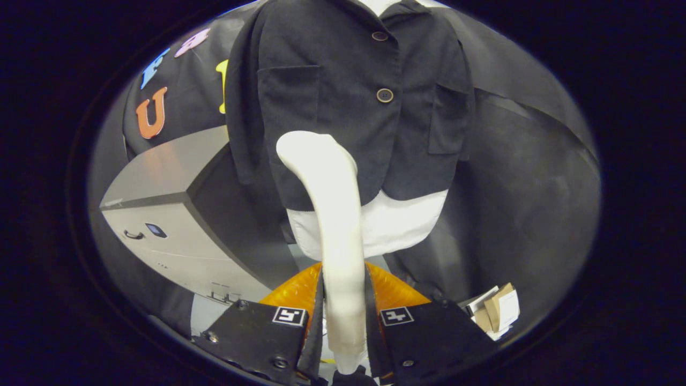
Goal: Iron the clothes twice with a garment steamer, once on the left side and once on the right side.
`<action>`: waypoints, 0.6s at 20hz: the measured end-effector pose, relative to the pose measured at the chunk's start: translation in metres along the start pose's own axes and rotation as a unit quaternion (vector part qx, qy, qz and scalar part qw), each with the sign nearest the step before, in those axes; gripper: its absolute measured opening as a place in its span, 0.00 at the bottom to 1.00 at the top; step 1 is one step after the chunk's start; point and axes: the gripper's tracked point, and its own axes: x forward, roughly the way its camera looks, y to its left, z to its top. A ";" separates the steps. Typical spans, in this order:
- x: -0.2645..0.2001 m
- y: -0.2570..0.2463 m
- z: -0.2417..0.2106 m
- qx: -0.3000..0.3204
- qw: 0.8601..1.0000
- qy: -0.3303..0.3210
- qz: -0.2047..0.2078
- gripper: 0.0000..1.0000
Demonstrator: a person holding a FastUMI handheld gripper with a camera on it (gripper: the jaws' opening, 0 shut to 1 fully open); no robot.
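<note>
The hand-held gripper [344, 316] is clamped on the handle of a garment steamer [332, 214], with both fingers [316, 316] pressing its sides. The steamer's pale body rises from between the fingers and curves up to a rounded head that lies over the lower front of a dark jacket [353, 96]. The jacket is buttoned, with two buttons [384, 95] down its middle and a patch pocket [289, 91] on either side, and it hangs on a white dress form [396, 222] whose bottom shows below the hem. An orange, ribbed object [295, 289] sits just behind the fingers. Off to one side stands a grey cabinet [171, 214], and on the other side, near the fingers, lie some cardboard and paper pieces [498, 311].
</note>
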 end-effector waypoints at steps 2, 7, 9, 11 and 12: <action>-0.010 -0.006 0.001 0.010 1.000 -0.004 0.008 0.37; -0.044 -0.043 0.013 0.051 0.998 -0.023 0.017 0.37; -0.058 -0.064 0.023 0.071 0.997 -0.038 0.015 0.37; -0.069 -0.090 0.038 0.089 0.994 -0.058 0.007 0.37; -0.076 -0.103 0.048 0.095 0.993 -0.068 0.001 0.37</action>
